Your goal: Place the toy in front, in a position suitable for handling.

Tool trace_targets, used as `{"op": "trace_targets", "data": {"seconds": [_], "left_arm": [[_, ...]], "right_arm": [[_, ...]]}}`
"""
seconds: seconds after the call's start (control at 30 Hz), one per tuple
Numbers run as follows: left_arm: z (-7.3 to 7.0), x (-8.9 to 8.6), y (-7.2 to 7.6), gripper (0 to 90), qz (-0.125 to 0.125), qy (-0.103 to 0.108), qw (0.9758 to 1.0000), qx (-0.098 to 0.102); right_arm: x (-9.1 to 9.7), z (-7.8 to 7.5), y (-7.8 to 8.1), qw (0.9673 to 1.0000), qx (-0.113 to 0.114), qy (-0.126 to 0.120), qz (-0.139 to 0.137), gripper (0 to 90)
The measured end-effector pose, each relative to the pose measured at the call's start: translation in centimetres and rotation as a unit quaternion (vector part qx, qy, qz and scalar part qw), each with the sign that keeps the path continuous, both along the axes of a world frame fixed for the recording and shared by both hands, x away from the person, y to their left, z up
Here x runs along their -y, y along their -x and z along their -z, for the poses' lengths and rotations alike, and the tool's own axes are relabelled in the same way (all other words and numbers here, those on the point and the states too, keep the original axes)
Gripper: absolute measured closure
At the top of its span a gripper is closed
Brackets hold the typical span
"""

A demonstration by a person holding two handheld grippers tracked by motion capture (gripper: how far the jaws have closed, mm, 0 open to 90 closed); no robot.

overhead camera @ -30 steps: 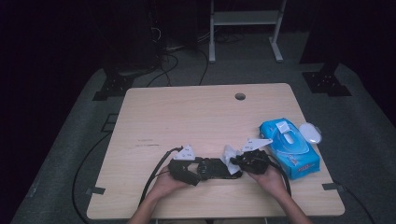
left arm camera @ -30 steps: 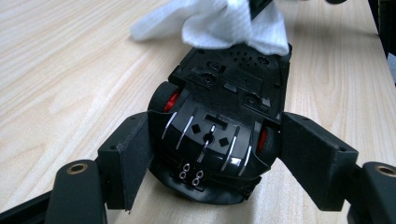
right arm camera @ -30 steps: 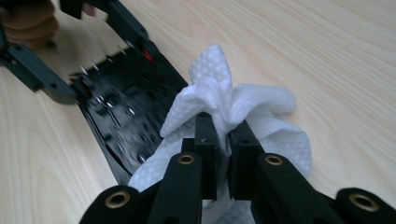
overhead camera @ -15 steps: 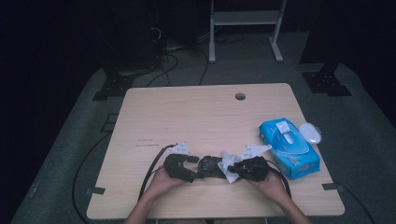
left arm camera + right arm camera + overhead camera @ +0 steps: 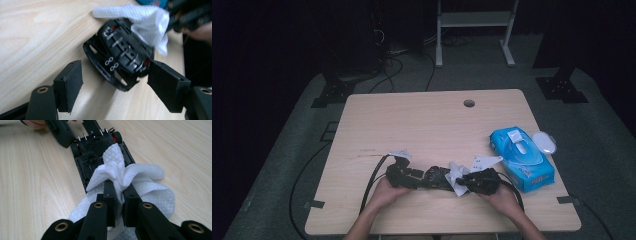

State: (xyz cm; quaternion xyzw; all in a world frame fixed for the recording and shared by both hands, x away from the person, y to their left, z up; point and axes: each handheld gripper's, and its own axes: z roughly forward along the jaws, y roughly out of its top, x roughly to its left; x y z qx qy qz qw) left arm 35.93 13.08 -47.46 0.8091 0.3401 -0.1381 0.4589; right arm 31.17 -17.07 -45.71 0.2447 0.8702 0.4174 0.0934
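A black toy car (image 5: 117, 60) lies upside down on the wooden table (image 5: 422, 125), its underside showing. My left gripper (image 5: 116, 75) straddles one end of it. Its jaws have just been closing, but a gap still shows beside the left pad (image 5: 72, 80). My right gripper (image 5: 119, 192) is shut on a bunched white wipe (image 5: 140, 177) that rests on the car's underside (image 5: 92, 160). In the high view the left gripper (image 5: 419, 176), car (image 5: 438, 177), wipe (image 5: 456, 176) and right gripper (image 5: 464, 182) sit in a row near the front edge.
A blue pack of wipes (image 5: 522, 157) lies at the right of the table, with a white oval object (image 5: 544, 142) just beyond it. A cable hole (image 5: 469, 103) is at the back. Cables trail off the front edge from both grippers.
The right gripper has brought the wipe from just beyond the car down onto its underside. The left gripper has shifted slightly to the left and away from the front edge.
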Motion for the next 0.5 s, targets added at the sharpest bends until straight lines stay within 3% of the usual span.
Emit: {"op": "trace_targets", "data": {"seconds": [0.1, 0.2, 0.37, 0.5], "left_arm": [[0.1, 0.0, -0.4, 29.3, -0.015, 0.021, 0.9989, -0.038], [0.3, 0.4, -0.7, 29.6, -0.017, 0.017, 0.9976, -0.065], [0.7, 0.8, -0.9, 30.8, -0.029, 0.028, 0.9945, -0.097], [0.9, 1.1, -1.2, 33.2, -0.036, 0.036, 0.9926, -0.111]], "right_arm": [[-0.1, 0.0, 0.1, 1.0000, 0.007, 0.002, -0.003, 82.7], [-0.3, 0.0, 0.2, 0.9999, 0.011, 0.004, -0.008, 82.7], [-0.3, 0.0, 0.2, 0.9998, 0.014, 0.005, -0.010, 82.7], [-0.5, 0.0, 0.3, 0.9998, 0.017, 0.007, -0.012, 82.8]]}}
